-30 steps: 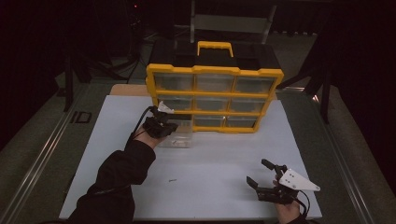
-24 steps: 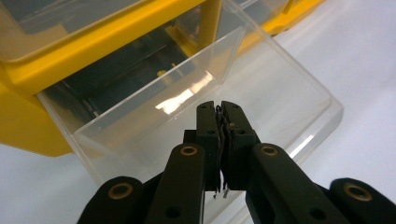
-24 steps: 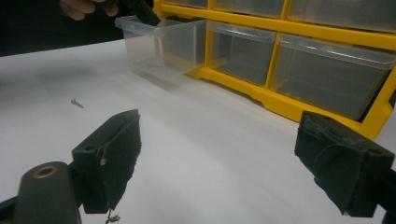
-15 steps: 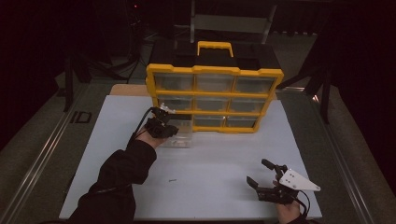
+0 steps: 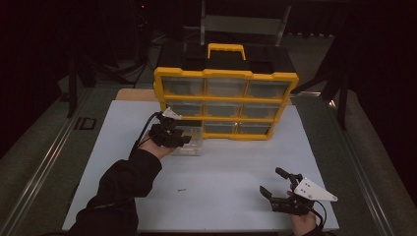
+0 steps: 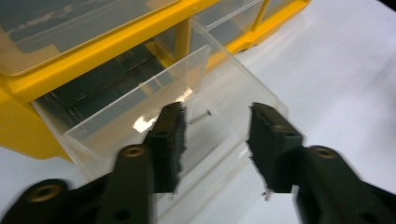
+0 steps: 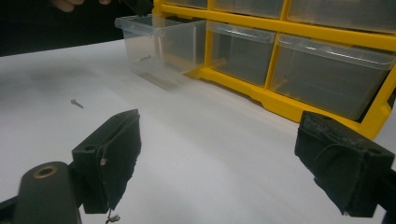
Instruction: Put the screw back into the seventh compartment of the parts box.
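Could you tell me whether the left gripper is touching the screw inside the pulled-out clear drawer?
Apart. The left gripper view shows the left gripper open, jaws just opened, above the screw lying in the clear drawer.

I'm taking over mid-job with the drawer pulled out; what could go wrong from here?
1. The clear drawer hangs far out of the yellow organizer; a nudge from the left claw, whose jaws have just been opening above it, could pull it free and spill the small screw inside.
2. The loose screw on the white table is tiny and could be brushed away by a sleeve.
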The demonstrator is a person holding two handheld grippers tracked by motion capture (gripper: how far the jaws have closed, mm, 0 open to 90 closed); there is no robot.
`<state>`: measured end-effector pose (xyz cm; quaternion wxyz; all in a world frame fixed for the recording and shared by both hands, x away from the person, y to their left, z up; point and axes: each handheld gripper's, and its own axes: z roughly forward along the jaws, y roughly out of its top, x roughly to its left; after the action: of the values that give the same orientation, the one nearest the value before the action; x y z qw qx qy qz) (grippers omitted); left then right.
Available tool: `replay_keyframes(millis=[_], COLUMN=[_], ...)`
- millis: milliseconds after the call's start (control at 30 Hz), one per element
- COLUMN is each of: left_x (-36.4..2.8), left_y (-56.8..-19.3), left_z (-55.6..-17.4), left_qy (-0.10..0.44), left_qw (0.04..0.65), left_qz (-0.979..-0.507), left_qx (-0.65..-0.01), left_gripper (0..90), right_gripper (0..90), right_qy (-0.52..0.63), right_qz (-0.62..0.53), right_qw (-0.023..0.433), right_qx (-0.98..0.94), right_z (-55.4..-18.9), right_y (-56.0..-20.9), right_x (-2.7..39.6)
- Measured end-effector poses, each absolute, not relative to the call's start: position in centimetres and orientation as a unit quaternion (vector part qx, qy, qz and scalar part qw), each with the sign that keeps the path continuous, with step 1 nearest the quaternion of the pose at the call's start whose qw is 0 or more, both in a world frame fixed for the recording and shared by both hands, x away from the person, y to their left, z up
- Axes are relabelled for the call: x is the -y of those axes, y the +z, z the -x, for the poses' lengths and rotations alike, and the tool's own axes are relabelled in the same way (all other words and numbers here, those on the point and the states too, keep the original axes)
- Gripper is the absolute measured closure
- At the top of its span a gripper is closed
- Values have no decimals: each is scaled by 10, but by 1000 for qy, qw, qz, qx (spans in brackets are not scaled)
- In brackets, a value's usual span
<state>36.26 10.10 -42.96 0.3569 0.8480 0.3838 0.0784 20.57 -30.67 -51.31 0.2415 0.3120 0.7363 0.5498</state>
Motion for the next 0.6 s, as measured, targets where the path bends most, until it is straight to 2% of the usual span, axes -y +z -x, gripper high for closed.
replay_keyframes(millis=[233,533,600], left_x=[-106,-114,-116], left_y=[-423,-420,-419], left_z=[-348,-333,-330], left_qy=[98,96,94], left_qw=[362,368,373], left_qz=[-846,-848,-848], left_qx=[-378,-369,-364], left_gripper=[273,150,146], right_gripper=[142,142,142], right_qy=[550,549,549], right_qz=[-312,-311,-312], right_qw=[242,242,242], right_qx=[-736,-737,-737], right_z=[-205,-206,-206], right_y=[-513,-513,-513], right_x=[306,306,306])
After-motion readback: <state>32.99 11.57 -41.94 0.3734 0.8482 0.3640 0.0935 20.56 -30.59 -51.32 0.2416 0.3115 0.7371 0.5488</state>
